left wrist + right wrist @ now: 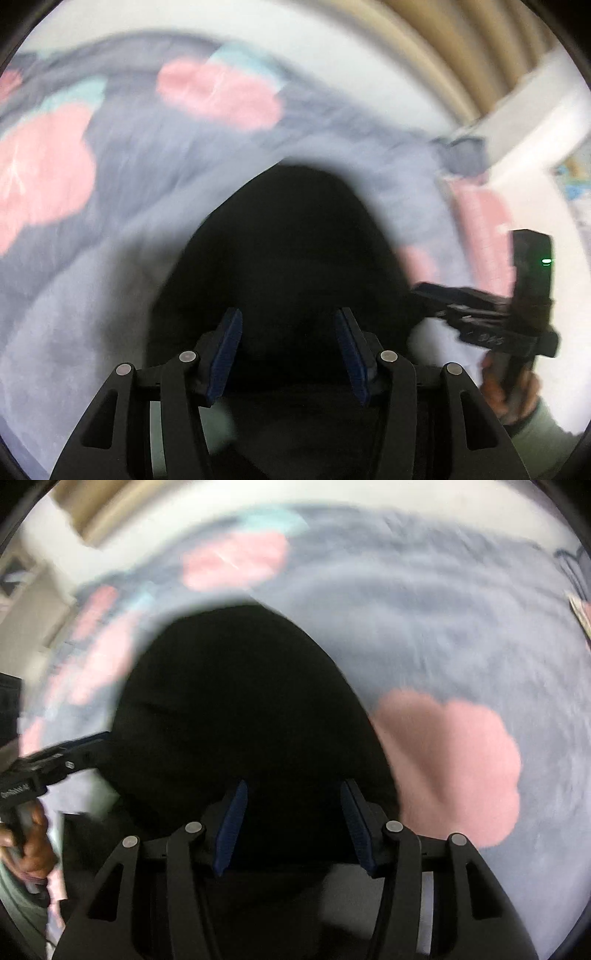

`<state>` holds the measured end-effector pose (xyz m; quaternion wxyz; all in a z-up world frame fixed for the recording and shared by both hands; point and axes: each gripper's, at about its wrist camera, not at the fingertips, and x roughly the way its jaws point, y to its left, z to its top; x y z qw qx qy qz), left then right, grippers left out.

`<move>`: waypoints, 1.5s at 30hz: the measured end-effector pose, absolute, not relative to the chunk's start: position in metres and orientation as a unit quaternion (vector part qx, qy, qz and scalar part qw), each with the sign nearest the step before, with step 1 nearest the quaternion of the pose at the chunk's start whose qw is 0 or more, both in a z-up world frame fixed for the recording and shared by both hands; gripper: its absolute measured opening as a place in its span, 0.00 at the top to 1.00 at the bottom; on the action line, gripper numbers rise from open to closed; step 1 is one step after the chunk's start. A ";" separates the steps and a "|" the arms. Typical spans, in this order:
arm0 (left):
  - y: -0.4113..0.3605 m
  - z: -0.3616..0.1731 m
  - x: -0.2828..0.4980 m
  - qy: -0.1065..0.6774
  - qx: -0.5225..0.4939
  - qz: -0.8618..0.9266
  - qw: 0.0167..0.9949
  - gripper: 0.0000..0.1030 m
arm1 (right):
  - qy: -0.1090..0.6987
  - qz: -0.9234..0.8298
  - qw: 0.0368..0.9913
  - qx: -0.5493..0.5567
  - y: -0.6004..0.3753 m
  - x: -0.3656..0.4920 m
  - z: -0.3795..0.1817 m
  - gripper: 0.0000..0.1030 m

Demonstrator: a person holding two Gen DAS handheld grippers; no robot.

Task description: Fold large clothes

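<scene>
A black garment (280,240) lies on the bed and fills the middle of both wrist views; it also shows in the right wrist view (229,701). My left gripper (288,354) is open, its blue pads apart just above the black cloth. My right gripper (291,827) is open too, over the same cloth. The right gripper also shows at the right of the left wrist view (428,291). The left gripper also shows at the left of the right wrist view (92,746). Both views are blurred by motion.
A grey-blue bedspread with pink and teal shapes (110,166) lies under the garment, and it also shows in the right wrist view (461,646). Beige curtains (461,48) and a white ledge (535,103) stand beyond the bed.
</scene>
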<state>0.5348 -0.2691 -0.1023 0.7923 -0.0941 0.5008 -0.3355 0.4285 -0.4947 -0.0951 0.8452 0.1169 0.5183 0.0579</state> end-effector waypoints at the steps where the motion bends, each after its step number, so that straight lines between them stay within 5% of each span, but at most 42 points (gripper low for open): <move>1: -0.273 -0.090 0.528 0.484 -0.098 -0.353 0.795 0.48 | 0.505 0.070 0.853 0.111 -0.487 0.428 -0.084 0.45; 5: -0.300 -0.097 0.521 0.496 -0.075 -0.375 0.780 0.47 | 0.520 0.090 0.846 0.076 -0.461 0.438 -0.096 0.45; 11: -0.304 -0.188 0.543 0.595 -0.113 -0.319 0.729 0.53 | 0.579 0.082 0.807 0.081 -0.456 0.447 -0.167 0.46; 19: -0.280 -0.140 0.541 0.557 -0.127 -0.360 0.737 0.56 | 0.562 0.113 0.811 0.115 -0.489 0.440 -0.123 0.45; 22: -0.270 -0.101 0.547 0.514 -0.107 -0.379 0.762 0.47 | 0.544 0.114 0.822 0.122 -0.515 0.443 -0.100 0.40; 24: -0.263 -0.084 0.557 0.493 -0.093 -0.371 0.782 0.27 | 0.535 0.105 0.829 0.125 -0.537 0.454 -0.090 0.19; 25: -0.259 -0.080 0.568 0.489 -0.090 -0.363 0.788 0.25 | 0.530 0.098 0.833 0.122 -0.548 0.461 -0.086 0.18; 33: -0.263 -0.130 0.643 0.564 -0.118 -0.382 0.722 0.24 | 0.550 0.138 0.807 0.166 -0.598 0.530 -0.117 0.18; 41: -0.289 -0.176 0.656 0.599 -0.127 -0.415 0.673 0.24 | 0.587 0.185 0.773 0.150 -0.534 0.557 -0.161 0.22; 42: -0.292 -0.176 0.654 0.597 -0.119 -0.416 0.675 0.24 | 0.585 0.195 0.774 0.145 -0.529 0.554 -0.165 0.36; 43: -0.296 -0.173 0.650 0.590 -0.104 -0.416 0.684 0.28 | 0.583 0.197 0.777 0.134 -0.524 0.551 -0.166 0.40; 45: -0.301 -0.161 0.636 0.575 -0.077 -0.438 0.686 0.68 | 0.567 0.202 0.791 0.108 -0.517 0.541 -0.152 0.56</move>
